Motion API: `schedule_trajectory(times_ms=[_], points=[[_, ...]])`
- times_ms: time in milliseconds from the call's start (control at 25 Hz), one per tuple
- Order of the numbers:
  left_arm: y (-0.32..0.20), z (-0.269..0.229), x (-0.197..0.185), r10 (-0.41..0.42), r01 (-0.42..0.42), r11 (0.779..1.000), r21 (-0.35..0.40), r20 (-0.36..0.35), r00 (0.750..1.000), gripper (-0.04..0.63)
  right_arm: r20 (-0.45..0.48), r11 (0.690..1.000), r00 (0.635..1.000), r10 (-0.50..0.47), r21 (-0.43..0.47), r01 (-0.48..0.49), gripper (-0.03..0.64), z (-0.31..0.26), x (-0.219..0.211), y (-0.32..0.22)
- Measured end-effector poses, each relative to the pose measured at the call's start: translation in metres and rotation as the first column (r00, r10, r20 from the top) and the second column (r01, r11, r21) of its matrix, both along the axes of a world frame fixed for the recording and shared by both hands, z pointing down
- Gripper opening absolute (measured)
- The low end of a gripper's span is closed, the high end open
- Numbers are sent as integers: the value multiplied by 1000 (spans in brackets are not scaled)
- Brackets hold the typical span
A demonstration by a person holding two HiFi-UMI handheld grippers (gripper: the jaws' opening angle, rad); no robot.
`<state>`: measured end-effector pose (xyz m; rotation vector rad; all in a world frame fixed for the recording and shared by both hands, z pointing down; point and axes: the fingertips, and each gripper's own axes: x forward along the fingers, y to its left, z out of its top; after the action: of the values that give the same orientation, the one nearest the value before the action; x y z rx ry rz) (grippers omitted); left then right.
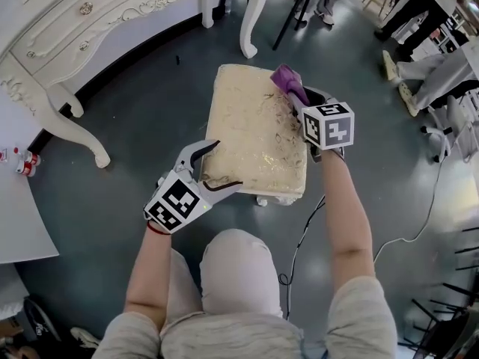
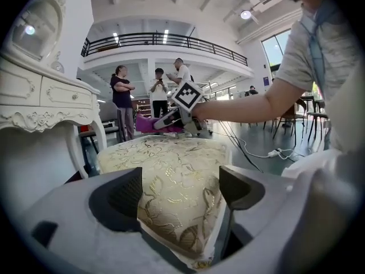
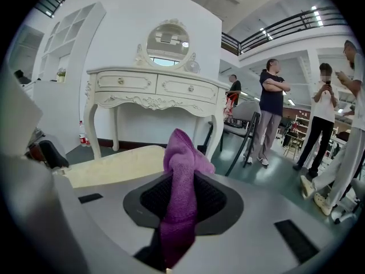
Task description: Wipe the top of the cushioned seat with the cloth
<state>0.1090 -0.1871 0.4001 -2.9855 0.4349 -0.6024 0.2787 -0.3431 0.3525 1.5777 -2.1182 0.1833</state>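
Observation:
The cushioned seat (image 1: 251, 129), cream with a gold pattern, stands on the grey floor in front of me. My left gripper (image 1: 219, 167) is open, and its jaws straddle the seat's near left corner (image 2: 177, 181) without clamping it. My right gripper (image 1: 297, 102) is at the seat's far right corner, shut on a purple cloth (image 1: 287, 78). The cloth (image 3: 181, 164) sticks up from between the pads and folds over at its top. In the left gripper view, the right gripper (image 2: 174, 119) and the cloth (image 2: 147, 124) sit at the far edge of the seat.
A white carved dressing table (image 1: 112, 10) stands beyond the seat, with legs (image 1: 253, 21) close to its far edge. Several people (image 3: 274, 107) stand to the right. A white cable (image 1: 419, 223) runs over the floor at the right. My knee (image 1: 232, 264) is just in front of the seat.

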Motion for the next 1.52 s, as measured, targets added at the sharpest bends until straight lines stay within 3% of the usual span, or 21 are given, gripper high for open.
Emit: schedule_trajectory(times_ms=[360,760,1000,1320,1520], points=[[0,4,1,7,-7,1000,-6,-16,1000,423,-18,998,998,55,-34,-55,92,14,13,-31],[-1,3,0,8,-9,1000,-13,-17,1000,422,-158,989,984,87,-103,-104,94,30,16,-50],[-30,-31,-10,-56,58,998,28,-76,996,422,-197,991,978,63,-103,-85,94,30,11,-49],[-88,-10,2,-138,134,985,-104,-33,990,422,-180,989,982,64,-118,-86,94,31,12,-50],[-93,-3,4,-144,129,974,-188,-71,987,422,-203,987,976,75,-126,-102,94,33,10,-53]])
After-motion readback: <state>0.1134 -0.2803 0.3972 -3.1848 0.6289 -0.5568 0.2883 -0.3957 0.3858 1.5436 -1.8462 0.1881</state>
